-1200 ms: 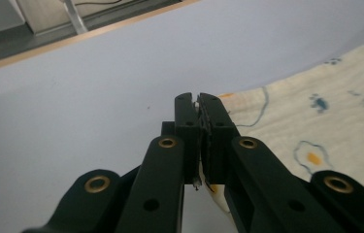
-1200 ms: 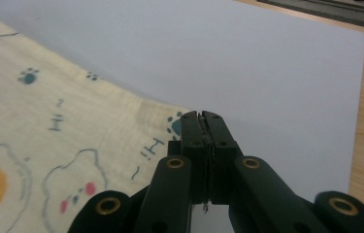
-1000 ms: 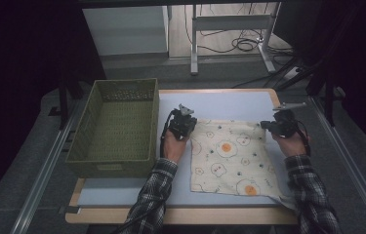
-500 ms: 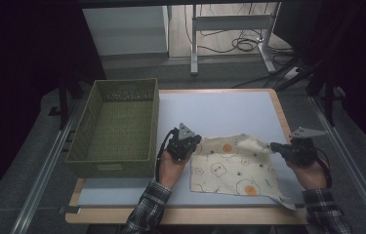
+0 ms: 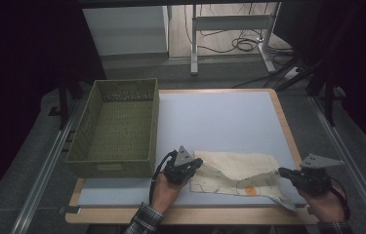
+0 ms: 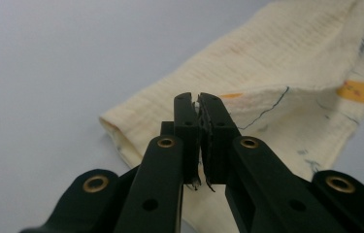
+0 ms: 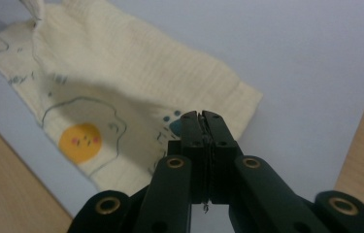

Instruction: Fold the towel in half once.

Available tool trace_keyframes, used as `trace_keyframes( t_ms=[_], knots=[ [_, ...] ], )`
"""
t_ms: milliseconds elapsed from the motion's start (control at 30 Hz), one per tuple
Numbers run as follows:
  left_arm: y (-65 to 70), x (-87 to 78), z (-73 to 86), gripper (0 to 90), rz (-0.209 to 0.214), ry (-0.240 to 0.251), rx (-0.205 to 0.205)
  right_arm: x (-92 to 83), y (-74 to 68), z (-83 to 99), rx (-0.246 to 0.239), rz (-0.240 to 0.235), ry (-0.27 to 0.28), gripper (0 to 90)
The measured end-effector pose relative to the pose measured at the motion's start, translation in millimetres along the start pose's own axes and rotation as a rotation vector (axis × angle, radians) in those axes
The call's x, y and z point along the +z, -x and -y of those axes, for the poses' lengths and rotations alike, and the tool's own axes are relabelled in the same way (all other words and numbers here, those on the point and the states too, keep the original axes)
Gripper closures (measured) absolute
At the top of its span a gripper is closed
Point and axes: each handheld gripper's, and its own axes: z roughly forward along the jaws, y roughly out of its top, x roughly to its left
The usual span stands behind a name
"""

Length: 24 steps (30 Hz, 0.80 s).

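Observation:
A cream cloth (image 5: 239,170) printed with fried eggs lies at the near edge of the pale blue mat, its far part folded back over the near part. My left gripper (image 5: 193,167) is at the cloth's left end, jaws pressed together on a thin edge of the cloth (image 6: 276,73); the tips (image 6: 198,101) meet with a sliver of fabric between them. My right gripper (image 5: 284,172) is at the cloth's right end, its jaws (image 7: 202,116) likewise closed on the edge of the cloth (image 7: 121,82). An orange yolk print (image 7: 79,141) faces up.
A green woven basket (image 5: 117,126), nothing in it, stands at the left of the mat (image 5: 219,122). The wooden table rim (image 5: 288,131) runs along the right and the front. Table legs and cables lie on the floor behind.
Both grippers have come towards the person and pulled the cloth's far edge back over itself, so the spread cloth is now a narrow folded band near the front edge.

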Motion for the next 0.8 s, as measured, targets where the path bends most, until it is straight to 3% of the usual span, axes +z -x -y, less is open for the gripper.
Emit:
trace_keyframes(
  t_ms=[133,467,533,600,800],
  knots=[
    [4.0,-4.5,7.8,86.7,0.020,-0.006,-0.010,0.0,-2.6,14.4,0.018,-0.016,-0.017,88.4],
    [16.3,-13.7,25.1,84.8,0.043,-0.036,-0.004,-1.6,-16.2,34.6,0.001,-0.029,-0.050,87.6],
    [16.7,-14.6,30.4,79.9,0.050,-0.062,-0.017,0.3,-17.3,39.2,0.006,-0.041,-0.065,83.5],
    [15.4,-16.4,33.7,63.8,0.056,-0.076,-0.041,1.2,-18.0,42.2,0.008,-0.045,-0.070,74.9],
    [8.7,-29.0,30.7,51.2,0.077,-0.045,-0.081,-11.3,-15.1,35.5,0.003,-0.018,-0.039,67.5]
  ],
)
